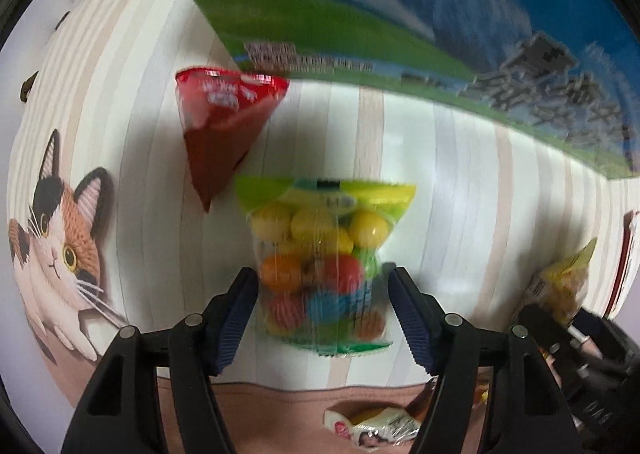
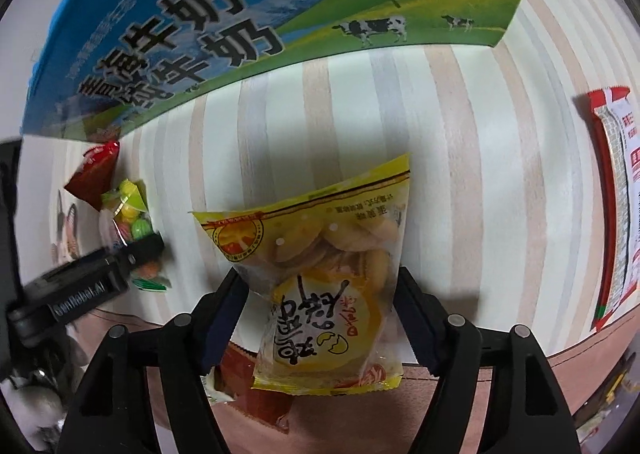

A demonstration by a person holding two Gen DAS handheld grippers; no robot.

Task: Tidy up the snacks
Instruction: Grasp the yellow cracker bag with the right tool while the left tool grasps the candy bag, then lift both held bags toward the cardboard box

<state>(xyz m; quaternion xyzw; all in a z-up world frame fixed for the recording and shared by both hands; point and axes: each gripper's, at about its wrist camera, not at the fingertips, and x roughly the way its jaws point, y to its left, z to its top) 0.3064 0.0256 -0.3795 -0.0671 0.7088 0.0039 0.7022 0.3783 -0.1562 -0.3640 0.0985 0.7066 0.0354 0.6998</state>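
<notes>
While both tools point almost straight down at the striped worktop [image 2: 460, 158], each has a snack packet between its jaws. The left tool [image 1: 322, 314] straddles a clear bag of coloured candy balls [image 1: 320, 274]; its blue pads stand at the bag's sides, and through the blur I cannot tell whether they press the film or only flank it. The right tool [image 2: 320, 318] frames a yellow packet of egg biscuits [image 2: 320, 274], its pads touching the packet's edges, apparently gripping it, though a firm clamp is not certain. A red triangular packet [image 1: 224, 126] lies just beside the candy bag's top, and the blue-and-green milk carton box [image 2: 180, 22] stands behind both, probably where the snacks are meant to go. Another red-and-white wrapper [image 2: 616, 214] lies well apart at the right edge, and a small white packet [image 1: 372, 426] sits on the pink border near the left tool. My judgement is that the main risk is slippery film: a loose hold on the candy bag could let it slide out on lifting, since the balls shift inside. Squeezing harder could crush the biscuits in the yellow packet. With the two tools working near each other, they might also knock together, or nudge the red triangular packet aside.
</notes>
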